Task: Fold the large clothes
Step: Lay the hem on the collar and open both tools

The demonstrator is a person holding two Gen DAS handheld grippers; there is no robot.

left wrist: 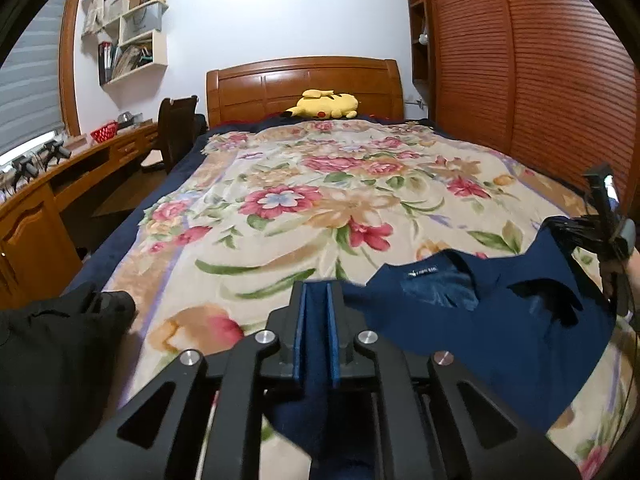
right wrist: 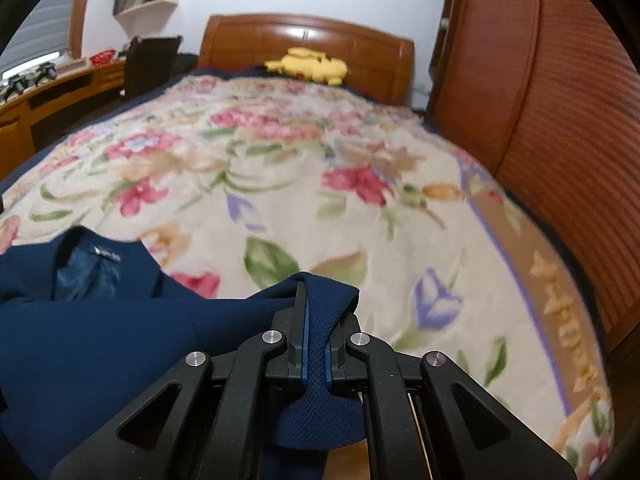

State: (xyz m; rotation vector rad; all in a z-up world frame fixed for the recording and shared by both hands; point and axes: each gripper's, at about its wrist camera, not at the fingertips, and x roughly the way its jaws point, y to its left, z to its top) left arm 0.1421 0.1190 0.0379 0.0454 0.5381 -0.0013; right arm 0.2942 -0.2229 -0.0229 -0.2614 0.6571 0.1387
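navy garment (left wrist: pixel 500 320) lower right of left view, on floral blanket (left wrist: pixel 300 208) | left gripper (left wrist: pixel 316 320) clamped on one edge | right gripper (right wrist: pixel 316 332) clamped on another | long axis spans between both, collar facing headboard; neither nearer

A bed (left wrist: pixel 120 256) under a floral blanket (left wrist: pixel 304 200) fills the room, its wooden headboard (left wrist: pixel 304 80) against a pale wall (left wrist: pixel 280 12). Louvred wooden wardrobe doors (left wrist: pixel 520 60) run along the right side. On the left, a wooden desk (left wrist: pixel 48 184) sits below a blinded window (left wrist: pixel 28 92), wall shelves (left wrist: pixel 136 32) above.
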